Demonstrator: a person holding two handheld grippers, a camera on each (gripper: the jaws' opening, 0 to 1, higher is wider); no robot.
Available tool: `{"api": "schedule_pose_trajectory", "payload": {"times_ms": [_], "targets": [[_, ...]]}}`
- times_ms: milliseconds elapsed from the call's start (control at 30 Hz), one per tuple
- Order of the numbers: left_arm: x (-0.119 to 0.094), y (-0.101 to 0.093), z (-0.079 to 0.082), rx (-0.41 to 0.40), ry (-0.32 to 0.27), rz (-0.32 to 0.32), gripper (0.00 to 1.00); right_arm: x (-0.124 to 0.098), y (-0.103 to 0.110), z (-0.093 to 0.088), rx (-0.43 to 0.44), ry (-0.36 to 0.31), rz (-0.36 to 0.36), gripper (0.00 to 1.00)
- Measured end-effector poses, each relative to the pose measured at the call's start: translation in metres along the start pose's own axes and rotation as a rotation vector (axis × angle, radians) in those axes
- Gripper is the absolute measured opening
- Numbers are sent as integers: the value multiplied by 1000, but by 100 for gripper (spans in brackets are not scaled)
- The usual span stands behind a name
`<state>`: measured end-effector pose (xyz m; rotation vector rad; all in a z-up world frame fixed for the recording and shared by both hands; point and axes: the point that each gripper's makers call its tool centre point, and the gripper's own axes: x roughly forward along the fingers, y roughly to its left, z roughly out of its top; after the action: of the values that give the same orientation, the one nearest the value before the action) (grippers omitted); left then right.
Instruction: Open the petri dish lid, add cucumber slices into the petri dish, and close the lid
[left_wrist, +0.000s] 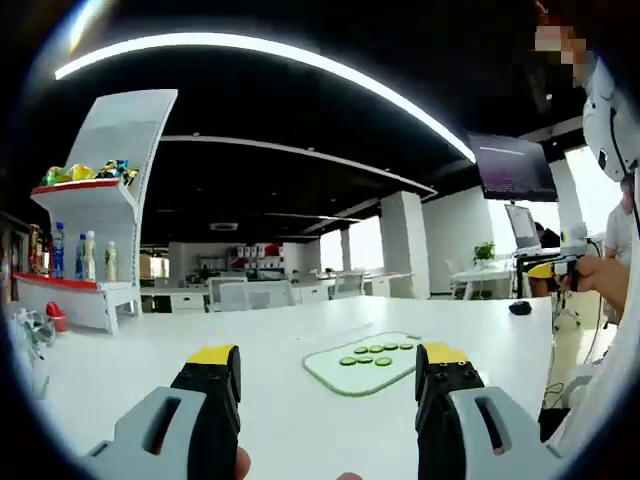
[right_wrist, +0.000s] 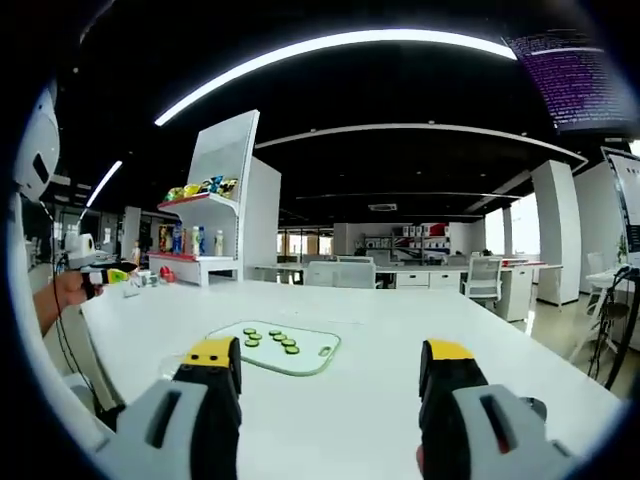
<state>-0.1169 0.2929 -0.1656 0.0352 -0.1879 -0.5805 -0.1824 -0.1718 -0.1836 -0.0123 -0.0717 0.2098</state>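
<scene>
Both the left gripper (left_wrist: 328, 375) and right gripper (right_wrist: 338, 372) hold jaws wide, empty, above the white table (left_wrist: 150, 370). Cucumber slices (left_wrist: 378, 353) lie on a pale green board (left_wrist: 330, 375); whether a petri dish sits there is hard to make out.

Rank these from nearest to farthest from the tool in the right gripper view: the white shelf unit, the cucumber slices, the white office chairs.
1. Green cucumber slices, on the pale green cutting board, just ahead, slightly left.
2. White shelf unit with drinks and snacks, beyond the table's far-left edge.
3. White office chairs, far back, right.
</scene>
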Motion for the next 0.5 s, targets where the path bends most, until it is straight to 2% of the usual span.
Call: {"api": "schedule_pose_trajectory", "payload": {"times_ms": [233, 500], "targets": [[-5, -4, -3, -7, -7, -9, 71, -10, -5, 8, -8, -12, -20, 72], [-9, 2, 1, -14, -28, 6, 71, -9, -9, 21, -19, -46, -33, 72]]}}
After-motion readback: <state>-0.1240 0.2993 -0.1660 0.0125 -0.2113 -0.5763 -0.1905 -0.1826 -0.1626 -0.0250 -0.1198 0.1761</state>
